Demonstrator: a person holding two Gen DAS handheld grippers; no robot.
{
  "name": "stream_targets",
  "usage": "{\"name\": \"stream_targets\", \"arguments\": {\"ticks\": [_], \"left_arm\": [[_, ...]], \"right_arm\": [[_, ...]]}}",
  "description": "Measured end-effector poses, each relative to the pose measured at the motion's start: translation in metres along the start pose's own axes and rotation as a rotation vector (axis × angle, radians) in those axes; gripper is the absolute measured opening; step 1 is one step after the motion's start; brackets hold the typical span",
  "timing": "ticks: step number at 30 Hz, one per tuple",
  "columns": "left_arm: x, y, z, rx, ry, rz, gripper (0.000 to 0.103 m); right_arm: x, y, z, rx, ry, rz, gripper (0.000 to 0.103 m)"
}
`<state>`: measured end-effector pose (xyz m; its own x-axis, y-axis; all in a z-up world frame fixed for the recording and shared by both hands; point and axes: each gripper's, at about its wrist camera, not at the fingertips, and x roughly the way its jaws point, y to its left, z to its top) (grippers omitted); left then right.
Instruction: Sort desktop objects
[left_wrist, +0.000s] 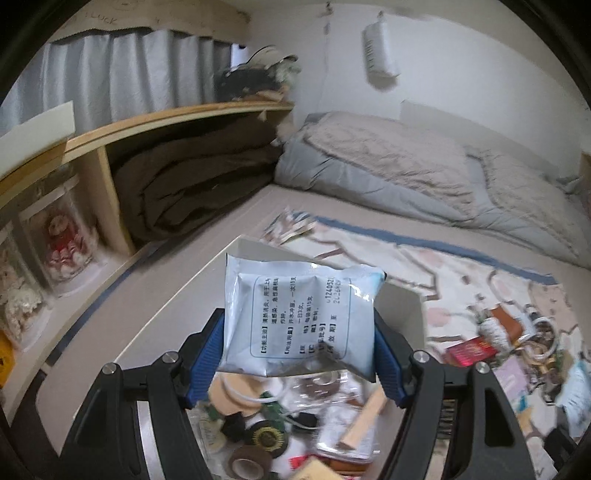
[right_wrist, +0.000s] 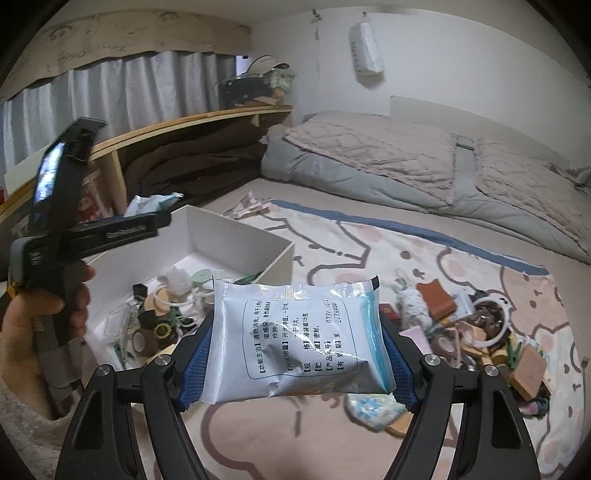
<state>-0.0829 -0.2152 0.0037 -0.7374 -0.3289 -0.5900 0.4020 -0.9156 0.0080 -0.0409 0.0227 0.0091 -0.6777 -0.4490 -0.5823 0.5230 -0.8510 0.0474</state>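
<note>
Pinching a printed sachet in the left gripper, held it above the white box, over a tape roll and clutter inside. Clamped a second sachet in the right gripper, just right of the box, over the cartoon blanket. Caught only from the right wrist: a hand left of the box, carrying the left gripper. Only from the left wrist: a doll far left of the box.

A bed carries a cartoon blanket and folded quilt.
</note>
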Motion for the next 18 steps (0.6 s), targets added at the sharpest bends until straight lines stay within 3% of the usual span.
{"name": "stream_targets", "arguments": {"ticks": [10,12,15,18], "left_arm": [[0.019,0.025,-0.01,-0.039,0.065,0.023,0.073],[0.022,0.028,-0.012,-0.037,0.077,0.063,0.074],[0.029,0.028,-0.015,-0.018,0.096,0.128,0.082],[0.037,0.025,-0.021,0.001,0.126,0.133,0.091]], "right_arm": [[0.01,0.037,0.001,-0.062,0.032,0.035,0.08],[0.011,0.043,0.002,-0.07,0.035,0.044,0.08],[0.015,0.049,0.002,-0.076,0.043,0.055,0.08],[0.019,0.054,0.001,-0.077,0.05,0.061,0.08]]}}
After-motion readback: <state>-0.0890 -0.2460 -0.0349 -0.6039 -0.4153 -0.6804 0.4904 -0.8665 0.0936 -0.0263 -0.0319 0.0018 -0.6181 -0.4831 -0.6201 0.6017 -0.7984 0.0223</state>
